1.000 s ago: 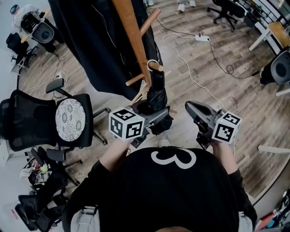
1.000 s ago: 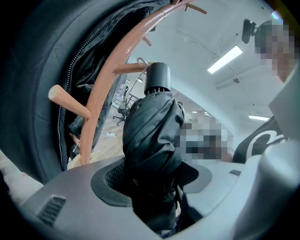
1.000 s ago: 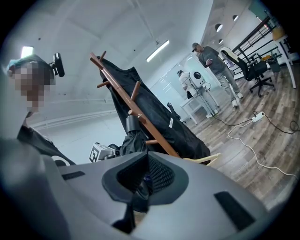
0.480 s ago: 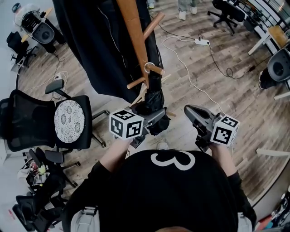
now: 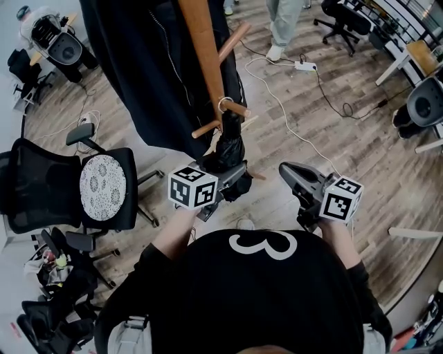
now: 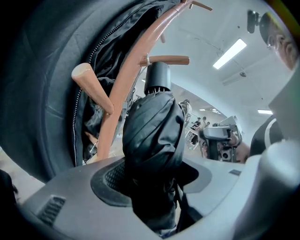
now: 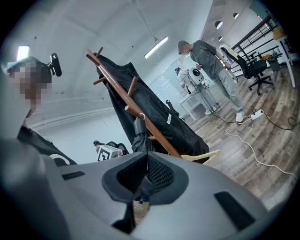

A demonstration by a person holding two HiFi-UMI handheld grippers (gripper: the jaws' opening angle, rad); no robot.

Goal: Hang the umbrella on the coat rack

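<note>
The left gripper [image 6: 157,180] is clamped on the folded black umbrella [image 6: 152,133], its jaws pressing into the bunched fabric low on the body; the head view shows this gripper [image 5: 232,176] just in front of the person's chest. The right gripper [image 7: 145,176] has its jaws drawn together with nothing between them, and in the head view it [image 5: 289,170] hangs off to the right, apart from the umbrella [image 5: 228,148]. A white "3" is printed on the person's black shirt [image 5: 263,290].

Above the left jaws the umbrella rises to its black cylindrical handle [image 6: 157,77]. The loop [image 6: 148,60] at the top sits around a short wooden peg [image 6: 166,60] low on the coat rack [image 6: 124,84], so the umbrella hangs beside the pole. A black coat [image 6: 42,84] with a zipper drapes over the far side of the rack, close behind the pole.

On the wood floor [image 5: 346,131], an office chair [image 5: 104,187] with a patterned seat stands to the left. Farther off, a white cable [image 5: 280,104] runs to a power strip [image 5: 304,66], and another person's legs [image 5: 284,21] show at the top edge.
</note>
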